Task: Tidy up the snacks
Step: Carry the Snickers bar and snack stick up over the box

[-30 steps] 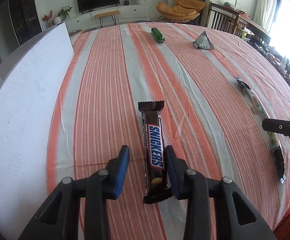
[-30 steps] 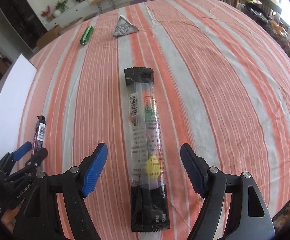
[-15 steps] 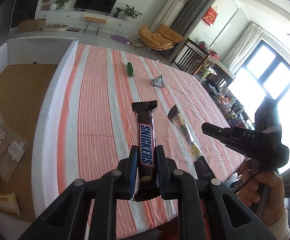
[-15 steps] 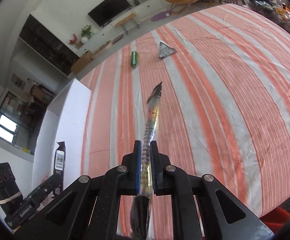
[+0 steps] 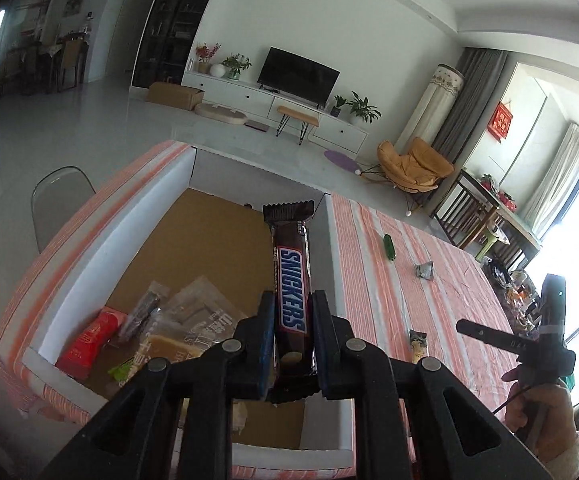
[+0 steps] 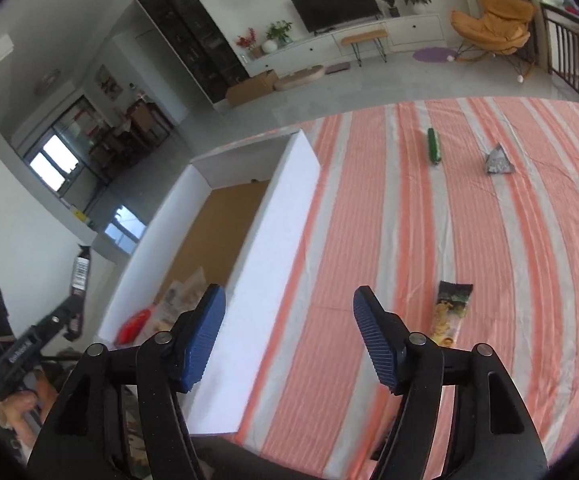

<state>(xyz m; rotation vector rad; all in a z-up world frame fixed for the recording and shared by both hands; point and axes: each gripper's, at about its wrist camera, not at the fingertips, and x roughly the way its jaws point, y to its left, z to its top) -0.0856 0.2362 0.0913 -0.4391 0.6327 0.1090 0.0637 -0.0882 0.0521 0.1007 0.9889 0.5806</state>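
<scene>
My right gripper [image 6: 285, 336] has just opened, dropping the long packet [image 6: 451, 312] back on the tablecloth [image 6: 509, 240], while my left gripper [image 5: 291, 332], clamped on the Snickers bar [image 5: 291, 280], now hangs over the box [image 5: 101, 252], so one snack needs regrasping.

You have one Snickers bar [image 5: 291, 280], one long clear snack packet [image 6: 451, 314], one green wrapped snack [image 6: 433, 145] and one silver triangular packet [image 6: 498, 161]. One white-walled box [image 6: 273, 224] holds several packets, too overlapped to count, among them one red packet [image 5: 89, 338].
</scene>
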